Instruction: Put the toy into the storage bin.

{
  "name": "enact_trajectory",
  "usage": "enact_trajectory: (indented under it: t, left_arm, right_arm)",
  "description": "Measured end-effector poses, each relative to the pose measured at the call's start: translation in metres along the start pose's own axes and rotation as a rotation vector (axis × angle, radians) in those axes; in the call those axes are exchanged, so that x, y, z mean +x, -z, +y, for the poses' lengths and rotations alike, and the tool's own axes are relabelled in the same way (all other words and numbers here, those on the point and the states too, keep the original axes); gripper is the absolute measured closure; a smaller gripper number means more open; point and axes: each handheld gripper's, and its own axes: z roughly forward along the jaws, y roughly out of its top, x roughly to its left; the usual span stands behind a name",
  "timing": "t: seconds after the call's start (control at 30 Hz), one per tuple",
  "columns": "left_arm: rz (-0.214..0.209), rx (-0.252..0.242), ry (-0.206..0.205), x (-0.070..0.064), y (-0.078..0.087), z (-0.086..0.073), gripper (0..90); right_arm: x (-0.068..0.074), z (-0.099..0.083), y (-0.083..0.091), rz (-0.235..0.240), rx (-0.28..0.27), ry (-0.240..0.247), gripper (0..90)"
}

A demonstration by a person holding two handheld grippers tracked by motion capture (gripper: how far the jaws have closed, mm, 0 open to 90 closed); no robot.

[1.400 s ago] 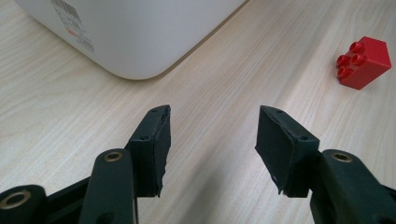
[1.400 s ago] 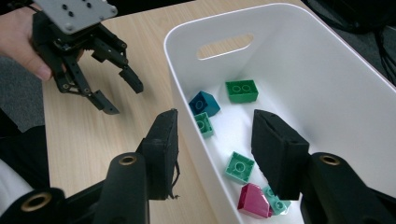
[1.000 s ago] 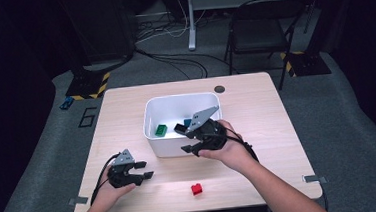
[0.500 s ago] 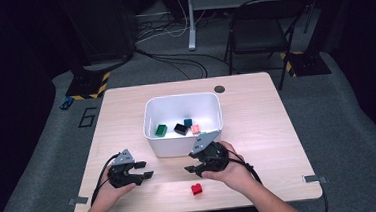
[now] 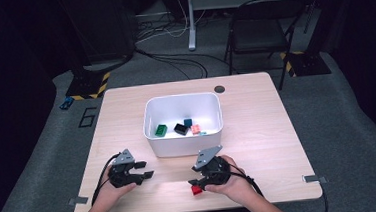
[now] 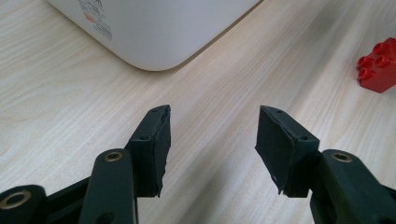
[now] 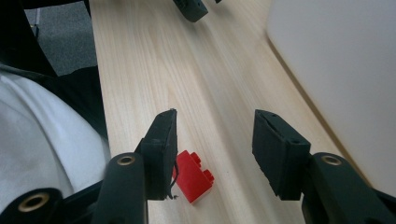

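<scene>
High view is showing the white bin (image 5: 184,136) holding green, black, teal and pink bricks; gripper views are catching just its outer wall. Right gripper (image 7: 214,154) is sitting low over the table (image 5: 268,130), jaws wide, nothing gripped. Red brick (image 7: 194,177) is lying flat on the table near the front edge, partly under the left-hand jaw in the right gripper view, off-centre in the gap. Left gripper (image 6: 212,144) is resting wide open, empty; red brick is sitting well off to its right.
</scene>
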Motion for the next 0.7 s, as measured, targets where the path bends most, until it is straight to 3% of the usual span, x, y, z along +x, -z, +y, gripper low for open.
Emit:
enact_trajectory:
  t: [0.3, 0.37, 0.7]
  left_arm:
    - [0.001, 0.005, 0.005, 0.001, -0.001, -0.001, 44.8]
    - [-0.001, 0.011, 0.004, 0.001, -0.001, 0.000, 44.8]
    - [0.003, 0.007, 0.005, 0.000, -0.001, -0.001, 44.8]
  right_arm:
    - [0.004, -0.013, -0.016, 0.023, 0.017, -0.010, 48.5]
    - [0.005, -0.015, -0.019, 0.023, 0.017, 0.011, 48.5]
    - [0.009, -0.024, -0.030, 0.043, 0.042, 0.021, 47.6]
